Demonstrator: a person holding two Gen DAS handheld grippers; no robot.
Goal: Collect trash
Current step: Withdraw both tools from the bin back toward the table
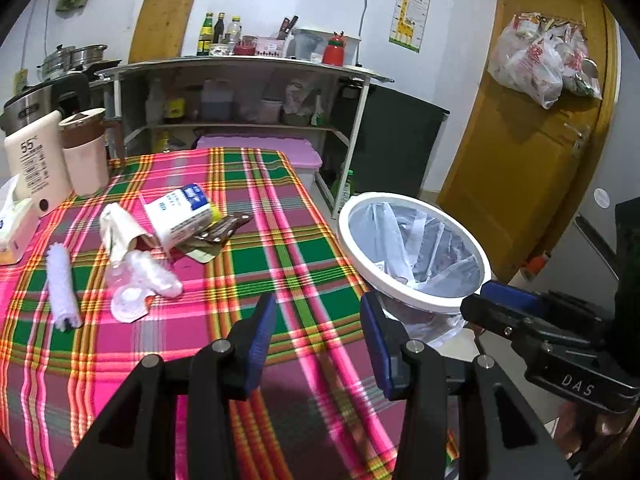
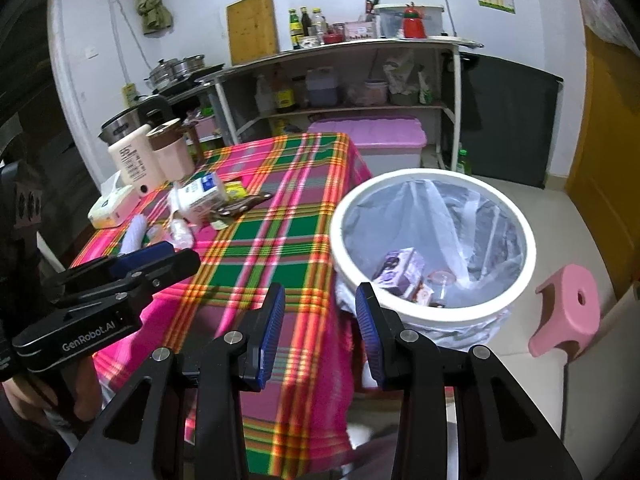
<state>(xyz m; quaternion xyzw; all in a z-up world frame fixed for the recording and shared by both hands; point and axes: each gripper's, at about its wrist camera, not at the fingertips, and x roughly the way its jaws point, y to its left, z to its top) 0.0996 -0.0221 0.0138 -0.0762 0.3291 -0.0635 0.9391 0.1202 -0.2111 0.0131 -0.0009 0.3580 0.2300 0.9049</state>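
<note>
Left wrist view. The left hand-held gripper [image 1: 318,334] hangs over the near part of the worktop [image 1: 312,248], which is covered by a pink, green and yellow plaid cloth; its blue-padded jaws stand apart with nothing between them. The trash remaining to be collected lies in a cluster towards the far left of the cloth: a white and blue carton lying on its side [image 1: 182,214], a crumpled cream paper wrapper [image 1: 120,232] touching it, a dark flattened foil wrapper [image 1: 220,234] just beside the carton, clear crumpled plastic packaging [image 1: 146,284] in front, and a pale lilac fuzzy roll [image 1: 62,286] to its left. The round white-rimmed bin lined with a clear plastic bag [image 1: 416,250] stands just off the right edge of the worktop. The right hand-held gripper [image 1: 504,308] shows at the right, near the bin rim.

Right wrist view. The right hand-held gripper [image 2: 320,324] hovers at the worktop's corner beside the bin [image 2: 434,248], jaws apart and empty. Inside the liner lie a small purple carton [image 2: 402,272] and what appears to be a clear plastic cup [image 2: 440,282] next to it; other contents are too small to tell.

Assessment: the task appears partly done. Some items are binned; the whole cluster on the cloth is left.
</note>
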